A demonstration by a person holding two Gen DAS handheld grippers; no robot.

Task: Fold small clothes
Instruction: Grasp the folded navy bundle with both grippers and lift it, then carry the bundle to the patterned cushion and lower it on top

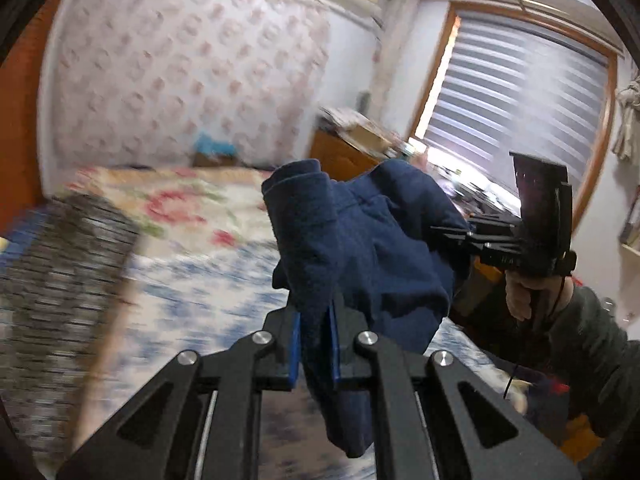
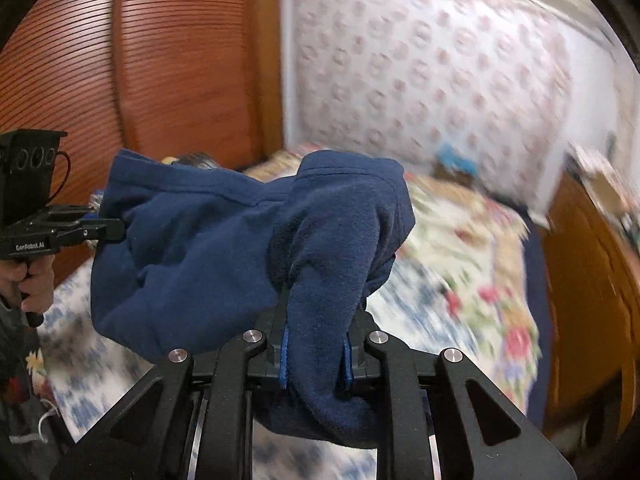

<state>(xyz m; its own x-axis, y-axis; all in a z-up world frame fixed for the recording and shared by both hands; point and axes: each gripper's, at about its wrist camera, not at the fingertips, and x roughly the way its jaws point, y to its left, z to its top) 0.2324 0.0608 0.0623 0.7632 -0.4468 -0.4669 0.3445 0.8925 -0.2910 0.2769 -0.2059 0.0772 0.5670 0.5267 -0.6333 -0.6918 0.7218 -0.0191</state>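
Below you the bed (image 1: 192,280) with its floral quilt lies blurred, and the navy fleece garment (image 1: 360,240) hangs in the air above it, strung between your two tools. Your left claw (image 1: 316,344) is nearly closed, its blue pads pinching a thick fold of the fleece; your right claw (image 2: 316,360) is likewise clamped down on a bunched wad of the same cloth. Both grips look like handfuls, not clean edges, so I judge the main risk to be a lopsided spread: if you lay it down like this, hidden layers may stay doubled under and the fold will come out crooked. Fleece is bulky and slippery too, so a sharp shake could pull it out of one claw. Loose cloth drooping over the right claw could also snag on its linkage.
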